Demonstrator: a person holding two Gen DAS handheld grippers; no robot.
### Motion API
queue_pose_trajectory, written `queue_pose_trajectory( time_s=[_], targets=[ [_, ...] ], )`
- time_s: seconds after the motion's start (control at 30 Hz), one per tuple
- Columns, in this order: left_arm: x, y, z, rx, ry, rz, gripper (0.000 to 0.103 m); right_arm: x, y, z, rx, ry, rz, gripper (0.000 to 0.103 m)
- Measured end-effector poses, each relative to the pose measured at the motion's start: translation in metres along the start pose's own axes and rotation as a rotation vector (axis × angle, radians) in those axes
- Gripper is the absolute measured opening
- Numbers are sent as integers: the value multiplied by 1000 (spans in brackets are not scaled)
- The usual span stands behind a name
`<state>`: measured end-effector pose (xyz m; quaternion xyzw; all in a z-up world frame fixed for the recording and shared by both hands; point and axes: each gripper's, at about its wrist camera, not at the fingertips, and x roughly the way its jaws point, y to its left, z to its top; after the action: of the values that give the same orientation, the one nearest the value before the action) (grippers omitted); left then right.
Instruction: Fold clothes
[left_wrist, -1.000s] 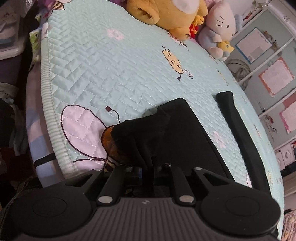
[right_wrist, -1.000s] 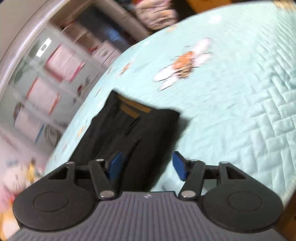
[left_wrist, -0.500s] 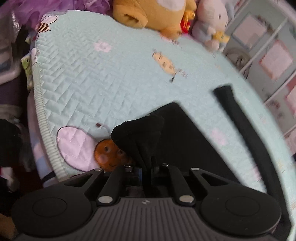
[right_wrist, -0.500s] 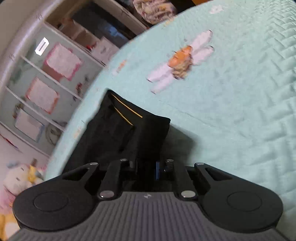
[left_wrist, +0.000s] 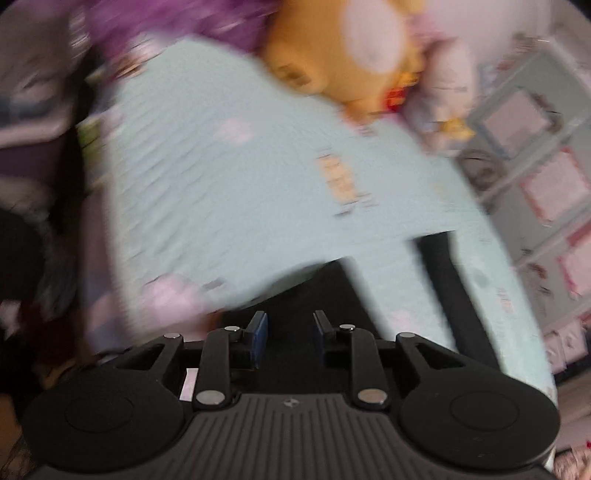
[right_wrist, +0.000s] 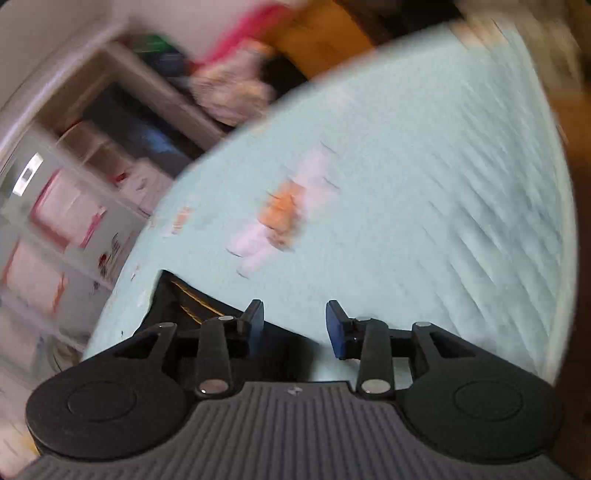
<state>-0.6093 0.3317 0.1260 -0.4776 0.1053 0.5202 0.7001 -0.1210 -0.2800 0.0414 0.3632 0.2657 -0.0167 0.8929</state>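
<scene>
Plush toys appear beyond left tongs only.

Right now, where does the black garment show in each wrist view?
Left wrist: black garment low centre, behind the pads, blurred.
Right wrist: black garment lower left, yellow-trimmed edge, behind the left pad.
Shared landmark: the mint quilted bedspread under it.
</scene>
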Motion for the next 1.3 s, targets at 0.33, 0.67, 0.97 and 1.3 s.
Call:
queue_pose_trajectory(
  time_s=[0.33,0.67,0.97,1.3],
  targets=[
    [153,-141,46,104,83,-235,70,70,213,-105,-342,324,523,62],
    [320,-169,74,42,159,-218,73,136,303,-203,-429,510,683,62],
    [376,-191,86,44,231,-361,85,168,285,-223,-500,519,666,64],
    [375,-231,89,435,307,-328,5,167,290,-238,-623,480,695,70]
  ],
)
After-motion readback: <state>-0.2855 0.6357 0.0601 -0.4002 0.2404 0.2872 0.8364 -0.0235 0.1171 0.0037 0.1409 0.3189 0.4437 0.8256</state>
